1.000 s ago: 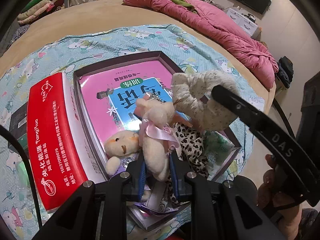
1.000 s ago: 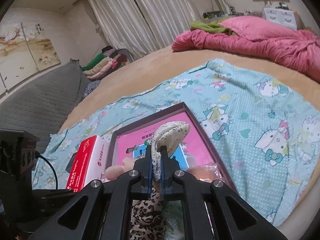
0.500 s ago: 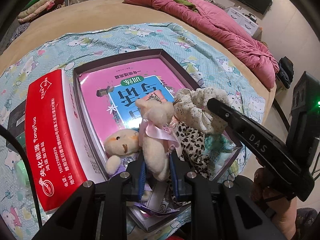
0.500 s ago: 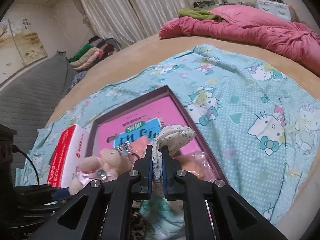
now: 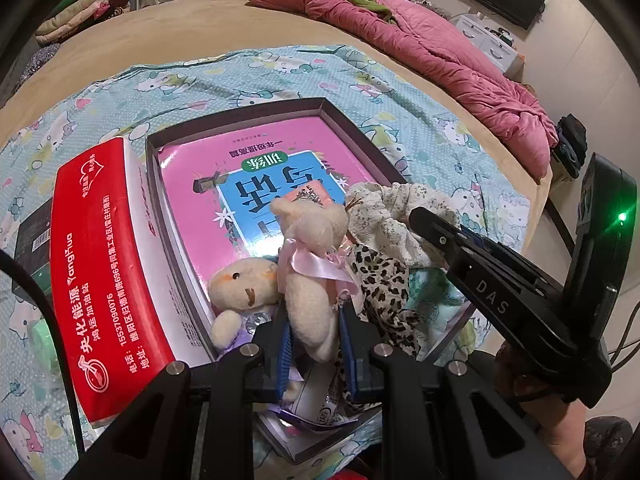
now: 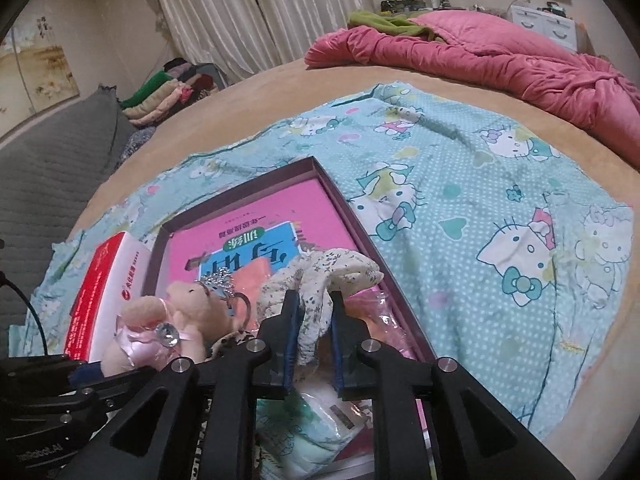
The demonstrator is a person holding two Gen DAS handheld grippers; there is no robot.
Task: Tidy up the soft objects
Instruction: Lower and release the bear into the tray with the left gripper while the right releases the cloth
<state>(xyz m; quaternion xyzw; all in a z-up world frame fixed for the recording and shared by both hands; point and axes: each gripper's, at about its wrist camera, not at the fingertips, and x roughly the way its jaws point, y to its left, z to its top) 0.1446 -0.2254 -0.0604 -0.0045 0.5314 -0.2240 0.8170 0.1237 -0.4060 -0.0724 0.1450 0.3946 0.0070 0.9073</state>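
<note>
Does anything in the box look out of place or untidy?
Yes. The plush bear, floral scrunchie and leopard cloth are heaped in one near corner of the box, on the pink book.

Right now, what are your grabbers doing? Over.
Left gripper shut on plush bear. Right gripper just opening around floral scrunchie, over the box. Nothing blocking.

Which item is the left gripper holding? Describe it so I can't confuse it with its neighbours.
On the cartoon-cat sheet lies a dark shallow box holding a pink book. At its near end the left gripper pinches a cream plush bear. Unlike the loose plush beside it, it wears a pink satin bow.
</note>
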